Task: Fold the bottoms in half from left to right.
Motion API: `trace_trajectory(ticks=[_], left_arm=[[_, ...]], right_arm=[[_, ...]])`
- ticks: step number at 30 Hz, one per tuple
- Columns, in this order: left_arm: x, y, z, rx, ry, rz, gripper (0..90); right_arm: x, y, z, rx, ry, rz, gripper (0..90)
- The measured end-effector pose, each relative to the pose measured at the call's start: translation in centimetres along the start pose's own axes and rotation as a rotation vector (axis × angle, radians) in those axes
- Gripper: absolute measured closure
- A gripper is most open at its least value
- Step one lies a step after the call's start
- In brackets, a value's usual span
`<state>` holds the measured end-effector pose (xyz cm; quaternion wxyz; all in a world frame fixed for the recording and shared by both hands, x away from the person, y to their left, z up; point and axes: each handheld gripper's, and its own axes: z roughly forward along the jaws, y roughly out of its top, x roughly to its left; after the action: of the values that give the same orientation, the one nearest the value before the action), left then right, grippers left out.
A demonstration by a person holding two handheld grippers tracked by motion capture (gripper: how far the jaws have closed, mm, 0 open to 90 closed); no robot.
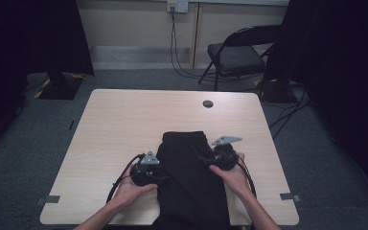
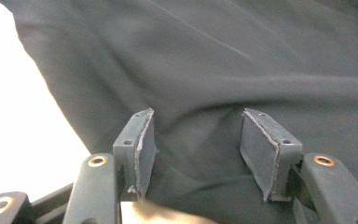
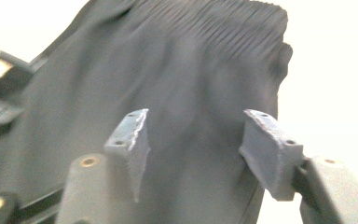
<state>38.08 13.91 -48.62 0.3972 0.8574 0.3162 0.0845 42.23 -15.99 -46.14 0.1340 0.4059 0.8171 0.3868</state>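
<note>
Two hand-held grippers flank a black garment [image 1: 187, 177] that lies folded lengthwise on the near half of a light wooden table [image 1: 124, 120]. Its gathered, ribbed waistband end points away from the person, and its lower part runs off the near table edge. The left gripper [image 1: 160, 178] sits at the garment's left edge, held in the left hand [image 1: 132, 188]. In the left gripper view its jaws stand apart over the dark cloth, with fabric between the pads [image 2: 143, 149] but not pinched, so it is released. The right gripper [image 1: 206, 160] is at the garment's right edge, held in the right hand [image 1: 232, 175]. The right gripper view is blurred, yet it shows the jaws spread wide above the cloth, gripping nothing, with the ribbed waistband [image 3: 209, 18] farther off. Beyond the table, a black folding chair [image 1: 237, 55] stands on the grey carpet near the wall.
</note>
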Motion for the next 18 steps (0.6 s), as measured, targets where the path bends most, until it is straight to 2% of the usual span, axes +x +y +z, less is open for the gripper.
trace_trajectory(ticks=[1,2,3,4,6,8,9,10,11,12,13,14,15,17,18], left_arm=[[0.4,0.3,-0.4,-0.026,0.002,-0.014,45.0],[0.4,0.3,-0.4,-0.026,0.002,-0.014,45.1],[1.3,1.0,-1.5,-0.066,0.003,-0.032,45.1],[1.8,1.3,-1.9,-0.083,0.012,-0.047,45.1],[2.9,1.6,-2.4,-0.089,0.036,-0.064,45.1],[3.3,1.6,-2.4,-0.086,0.045,-0.069,45.0],[4.1,1.7,-2.1,-0.075,0.041,-0.092,45.1],[4.1,1.7,-2.1,-0.075,0.041,-0.092,45.3],[4.6,1.6,-1.6,-0.060,0.045,-0.098,45.3],[5.2,1.5,-0.6,-0.032,0.077,-0.081,46.4],[5.6,1.6,-0.1,-0.011,0.071,-0.088,45.9],[5.6,1.6,-0.1,-0.011,0.071,-0.088,45.5],[6.2,1.9,0.4,-0.017,0.055,-0.113,45.3],[6.5,2.2,0.6,-0.054,0.088,-0.125,42.9],[6.8,2.3,0.8,-0.039,0.081,-0.137,41.5]], right_arm=[[-0.5,0.6,0.7,-0.008,-0.003,0.022,33.6],[-0.5,0.6,0.7,-0.008,-0.003,0.022,33.6],[-1.7,1.6,2.0,-0.038,-0.025,0.038,28.3],[-2.0,1.7,2.4,-0.041,-0.026,0.055,25.8],[-3.0,1.9,3.4,-0.054,-0.027,0.094,26.2],[-3.4,1.8,4.6,-0.031,-0.056,0.086,25.5],[-3.5,1.6,4.9,-0.019,-0.068,0.082,24.5],[-3.5,1.6,4.9,-0.019,-0.068,0.082,24.5],[-3.6,1.4,5.3,-0.010,-0.071,0.090,23.4],[-3.8,1.0,5.7,-0.005,-0.062,0.099,23.1],[-3.7,1.1,5.7,-0.005,-0.078,0.079,23.0],[-3.7,1.1,5.7,-0.005,-0.078,0.079,23.0],[-3.4,1.1,6.0,0.002,-0.086,0.053,23.4],[-3.2,1.0,6.3,0.006,-0.088,0.042,23.3],[-3.0,0.9,6.3,0.002,-0.096,0.038,23.6]])
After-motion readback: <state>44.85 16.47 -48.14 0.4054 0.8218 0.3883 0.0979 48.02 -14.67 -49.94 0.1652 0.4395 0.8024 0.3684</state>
